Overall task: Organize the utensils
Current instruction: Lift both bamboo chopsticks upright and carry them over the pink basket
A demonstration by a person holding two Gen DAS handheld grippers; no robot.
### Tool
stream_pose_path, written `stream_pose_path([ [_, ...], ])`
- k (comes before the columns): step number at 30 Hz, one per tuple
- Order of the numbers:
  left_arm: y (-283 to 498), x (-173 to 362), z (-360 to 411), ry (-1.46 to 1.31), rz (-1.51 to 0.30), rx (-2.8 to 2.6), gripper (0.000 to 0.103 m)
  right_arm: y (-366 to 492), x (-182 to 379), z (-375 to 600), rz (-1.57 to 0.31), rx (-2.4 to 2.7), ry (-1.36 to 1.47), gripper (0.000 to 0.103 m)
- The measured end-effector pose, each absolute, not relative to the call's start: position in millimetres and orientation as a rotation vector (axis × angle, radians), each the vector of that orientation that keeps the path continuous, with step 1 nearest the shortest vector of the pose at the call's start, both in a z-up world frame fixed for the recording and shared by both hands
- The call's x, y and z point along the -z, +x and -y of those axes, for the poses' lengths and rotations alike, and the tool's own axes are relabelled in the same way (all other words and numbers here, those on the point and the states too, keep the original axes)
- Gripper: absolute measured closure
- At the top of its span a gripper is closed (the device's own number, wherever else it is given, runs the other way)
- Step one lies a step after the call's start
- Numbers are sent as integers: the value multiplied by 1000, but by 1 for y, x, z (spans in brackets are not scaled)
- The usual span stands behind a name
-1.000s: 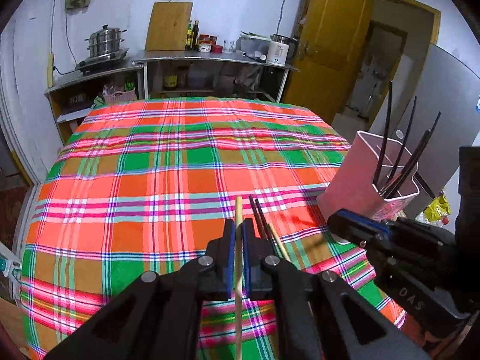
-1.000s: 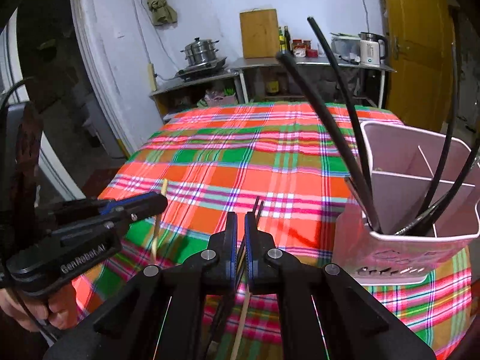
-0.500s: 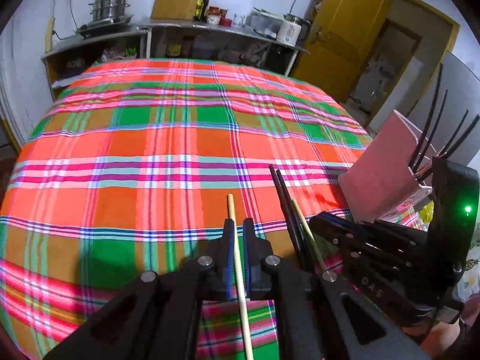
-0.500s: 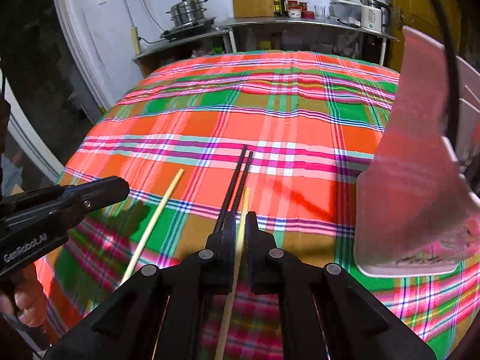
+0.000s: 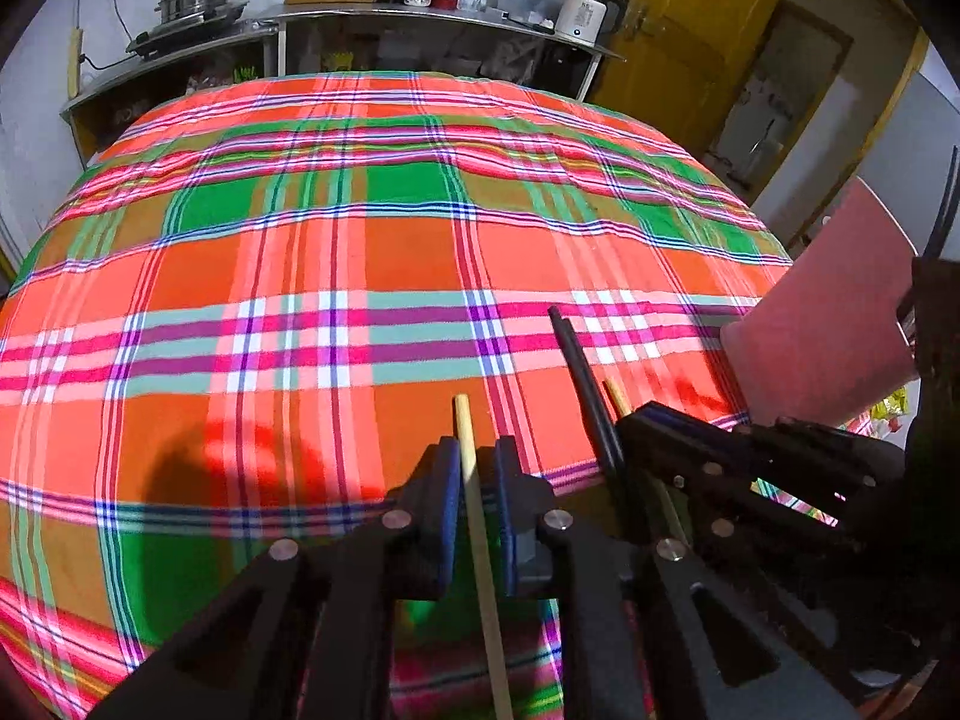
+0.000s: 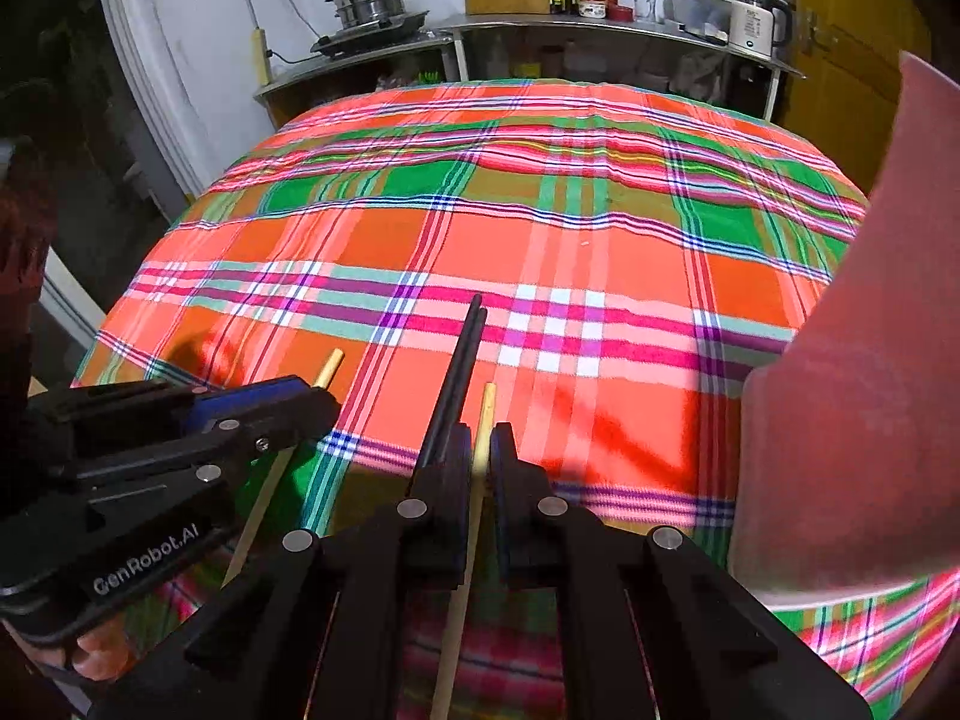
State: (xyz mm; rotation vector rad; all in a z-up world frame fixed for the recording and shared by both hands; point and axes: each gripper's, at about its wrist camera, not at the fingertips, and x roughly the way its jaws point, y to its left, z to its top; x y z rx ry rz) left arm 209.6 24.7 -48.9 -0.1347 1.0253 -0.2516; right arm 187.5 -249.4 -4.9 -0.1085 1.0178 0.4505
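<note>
A light wooden chopstick [image 5: 465, 420] lies between the jaws of my left gripper [image 5: 477, 450]. Those jaws are opening, with a gap showing beside the stick. My right gripper [image 6: 480, 438] is shut on a second wooden chopstick [image 6: 487, 408]. A pair of black chopsticks [image 6: 462, 360] runs along its left finger; whether they are gripped is hidden. Both grippers hang low over the plaid tablecloth [image 5: 360, 240], side by side. The left gripper [image 6: 318, 405] also shows in the right wrist view. The pink utensil holder [image 6: 852, 390] stands close on the right.
The pink holder [image 5: 840, 312] has black chopsticks [image 5: 942, 210] sticking up from it. A steel counter [image 5: 420, 18] with a steamer pot, bottles and a kettle stands behind the table. A yellow door [image 5: 690, 30] is at the back right.
Both grippers have sunk toward the tablecloth and tipped further down. The holder has slid to the right edge of both views. The left jaws have parted slightly around the wooden chopstick.
</note>
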Motion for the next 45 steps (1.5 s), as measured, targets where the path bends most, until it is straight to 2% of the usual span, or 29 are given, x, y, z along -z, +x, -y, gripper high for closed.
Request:
stream_pose_path([
  [11,219,48,-20,-99,-1042,254,91,203,3,237,-1063,-474,-155,97],
  [13,220,48,-21,-93,-1039,247,96,203,4,237,-1064,-491,-141,97],
  [20,215,42,-28,-140,-1028,253,97,196,-3,237,-1041,-509,-125,98],
  [36,166,-52,-39,-124,-831,267,97,146,-94,255,-810,-553,-88,98],
  [45,139,-86,-25,-102,-761,299,97,117,-136,286,-698,-541,-35,98],
])
